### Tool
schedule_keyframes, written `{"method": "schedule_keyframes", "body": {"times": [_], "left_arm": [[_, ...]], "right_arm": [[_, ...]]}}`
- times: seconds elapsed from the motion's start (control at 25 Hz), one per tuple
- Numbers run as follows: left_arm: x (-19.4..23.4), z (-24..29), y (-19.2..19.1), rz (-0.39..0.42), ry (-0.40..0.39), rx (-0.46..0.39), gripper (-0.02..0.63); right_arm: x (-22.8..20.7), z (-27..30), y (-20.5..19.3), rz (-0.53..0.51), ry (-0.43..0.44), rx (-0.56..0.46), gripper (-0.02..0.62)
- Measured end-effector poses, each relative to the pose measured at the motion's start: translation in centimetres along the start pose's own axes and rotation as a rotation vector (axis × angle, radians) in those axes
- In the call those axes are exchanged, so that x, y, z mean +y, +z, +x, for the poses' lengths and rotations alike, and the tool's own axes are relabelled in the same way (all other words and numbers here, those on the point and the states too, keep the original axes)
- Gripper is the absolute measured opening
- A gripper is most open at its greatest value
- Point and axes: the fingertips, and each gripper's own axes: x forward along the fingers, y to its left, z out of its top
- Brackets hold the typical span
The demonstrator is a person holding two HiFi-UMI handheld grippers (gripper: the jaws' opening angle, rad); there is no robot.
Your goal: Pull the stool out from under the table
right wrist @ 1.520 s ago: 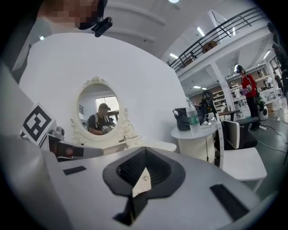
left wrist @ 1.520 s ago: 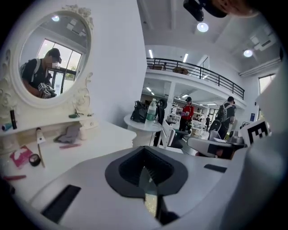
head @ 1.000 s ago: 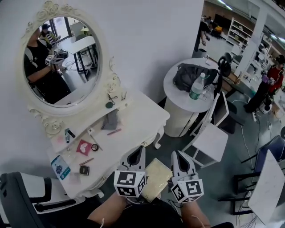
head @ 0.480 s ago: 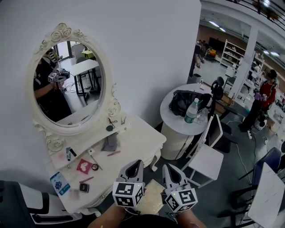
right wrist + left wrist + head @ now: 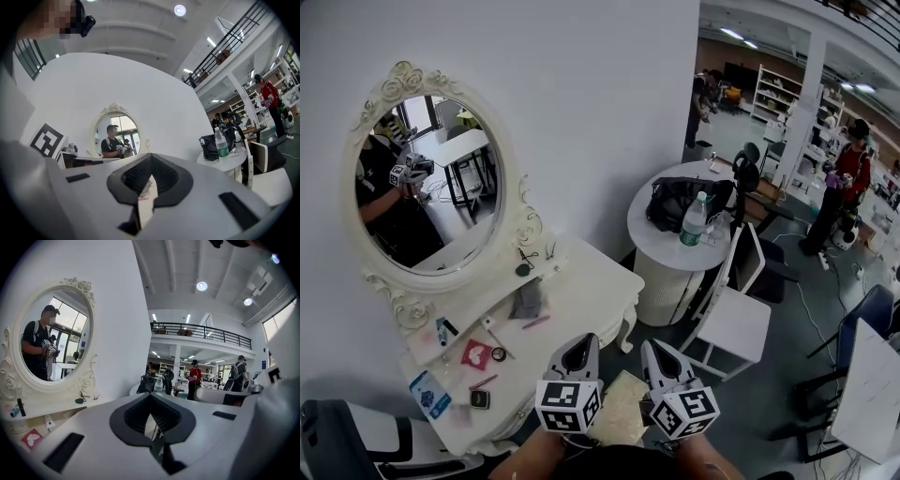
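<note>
My left claw (image 5: 583,340) and right claw (image 5: 650,345) are both closed, empty, over the cream square-cushioned stool (image 5: 619,412) beside the white counter (image 5: 581,292).

The stool (image 5: 623,408) shows only part of its seat.

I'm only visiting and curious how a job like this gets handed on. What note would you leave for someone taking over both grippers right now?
Left gripper: fingers together, holding nothing.
Right gripper: fingers together, holding nothing.
Stool: its yellowish cushion shows between the two grippers, just off the front edge of the white dressing table.
Done: the stool looks at least partly out from under the table.
Left: check that it is fully clear, and if not, take hold and pull further. Neither gripper holds it now.
</note>
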Motion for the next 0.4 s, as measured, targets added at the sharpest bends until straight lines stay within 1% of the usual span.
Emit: {"method": "schedule_keyframes", "body": {"times": [0.16, 0.4], "left_arm": [[-0.7, 0.0, 0.1, 0.009, -0.013, -0.003, 0.0], [-1.6, -0.2, 0.0, 0.014, -0.019, -0.003, 0.0]], "right_arm": [[-0.2, -0.3, 0.4, -0.016, -0.006, -0.011, 0.008], [-0.3, -0.8, 0.2, -0.016, 0.005, 0.001, 0.008]]}}
